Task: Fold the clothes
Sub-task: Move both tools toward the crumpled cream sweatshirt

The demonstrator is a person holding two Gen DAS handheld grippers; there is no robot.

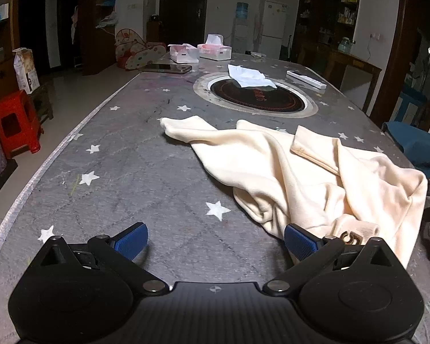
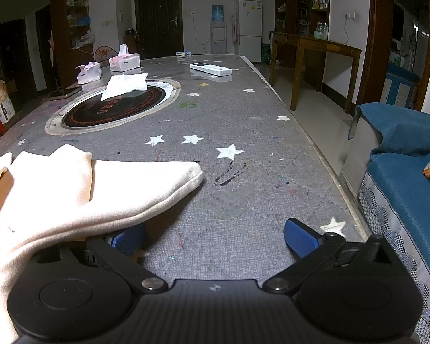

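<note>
Although the task is to fold clothes, the cream sweatshirt [image 1: 286, 172] lies rumpled on the bench [image 1: 146, 172], so as far as I can judge no fold is made yet. One sleeve [image 1: 186, 127] stretches out toward the round hotplate [image 1: 258, 97] set in the bench, a second part is doubled over near the middle, and the body bunches in loose ridges toward the near edge.

Hovering low over the grey star-patterned cover, the left gripper [image 1: 215, 242] has its blue pads spread wide and pinches nothing; the right-hand pad [image 1: 298, 242] sits just at the hem of the sweatshirt, and whether it touches the cloth I cannot tell. In the right wrist view the right gripper [image 2: 215, 239] is spread too, with the other sleeve [image 2: 146, 183] draped over its left side and partly hiding that pad [image 2: 127, 239], yet nothing sits between the pads.

Everything seems left to do: take hold, spread the sweatshirt flat, bring the sleeves in, and fold the body.
</note>
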